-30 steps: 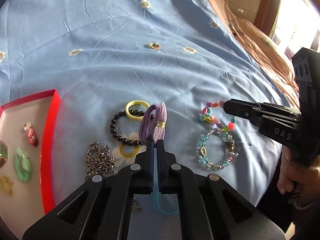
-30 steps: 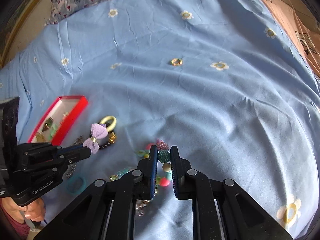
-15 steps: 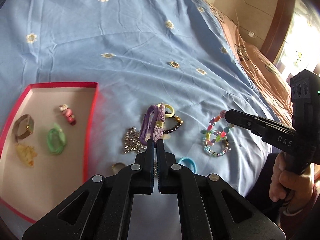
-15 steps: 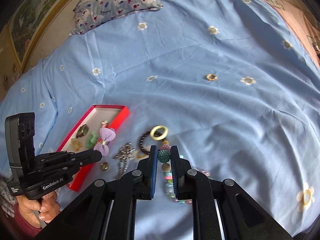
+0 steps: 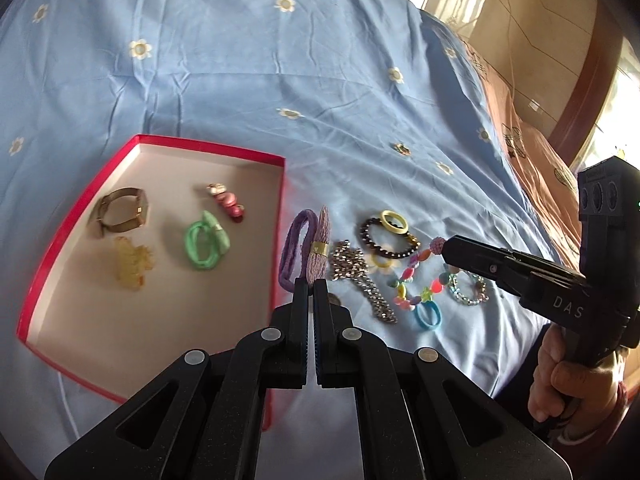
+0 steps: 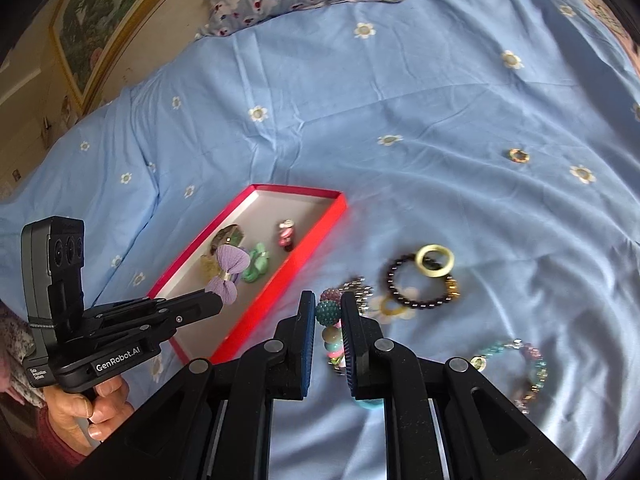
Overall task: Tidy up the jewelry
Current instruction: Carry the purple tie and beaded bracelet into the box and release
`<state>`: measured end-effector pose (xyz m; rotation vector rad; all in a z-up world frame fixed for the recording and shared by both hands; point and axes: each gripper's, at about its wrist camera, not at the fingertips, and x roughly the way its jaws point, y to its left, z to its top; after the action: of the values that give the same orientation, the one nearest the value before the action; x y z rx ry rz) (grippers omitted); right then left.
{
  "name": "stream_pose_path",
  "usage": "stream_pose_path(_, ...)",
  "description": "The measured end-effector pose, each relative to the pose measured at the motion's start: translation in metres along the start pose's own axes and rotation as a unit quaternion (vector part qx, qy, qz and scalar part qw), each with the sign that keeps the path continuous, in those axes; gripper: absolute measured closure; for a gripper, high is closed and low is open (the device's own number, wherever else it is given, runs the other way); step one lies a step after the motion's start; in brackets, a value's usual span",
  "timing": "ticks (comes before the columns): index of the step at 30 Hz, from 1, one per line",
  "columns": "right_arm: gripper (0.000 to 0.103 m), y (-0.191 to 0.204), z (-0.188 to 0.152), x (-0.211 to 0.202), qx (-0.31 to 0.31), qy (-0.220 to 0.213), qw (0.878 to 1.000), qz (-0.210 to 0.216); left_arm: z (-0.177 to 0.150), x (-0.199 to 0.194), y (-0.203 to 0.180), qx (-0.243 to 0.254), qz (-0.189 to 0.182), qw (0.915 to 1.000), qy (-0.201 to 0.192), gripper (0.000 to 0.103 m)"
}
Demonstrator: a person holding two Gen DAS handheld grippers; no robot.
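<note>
My left tongs [image 5: 310, 286] sit low in the middle of the left wrist view, clamped on a purple fabric bow hair tie with a gold band [image 5: 307, 249]. It is held just above the right wall of the shallow red-rimmed cardboard box [image 5: 280, 216] on the blue flowered bedsheet [image 5: 240, 60]. In the box lie a gold mesh watch [image 5: 120, 212], a yellow translucent hair claw [image 5: 132, 264], a green hair tie [image 5: 204, 242] and a small pink charm clip [image 5: 226, 202].

My right tongs [image 6: 325, 312], bottom centre of the right wrist view, are pinched on the teal studded bead of a multicoloured beaded bracelet [image 6: 330, 312], which dangles between the fingers. On the sheet to the right lie a black bead bracelet [image 6: 420, 284] touching a pale yellow ring [image 6: 435, 261], a silver chain [image 5: 356, 276] and a pale crystal bracelet [image 6: 524, 368].
</note>
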<state>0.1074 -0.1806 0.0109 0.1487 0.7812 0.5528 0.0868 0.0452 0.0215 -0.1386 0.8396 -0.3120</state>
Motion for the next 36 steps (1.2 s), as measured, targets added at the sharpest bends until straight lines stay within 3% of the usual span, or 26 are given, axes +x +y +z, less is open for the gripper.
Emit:
stream_pose_path(20,0.091,0.074,0.014,0.043,-0.051,0.024,0.997,0.055,-0.015,-0.023,0.067,-0.055,0.045,0.9974,-0.011,0.102)
stream_pose_path(36,0.091,0.125,0.011,0.113,-0.081,0.078,0.988,0.107,-0.022,-0.024,0.129,-0.099,0.113,0.9886,0.008,0.101)
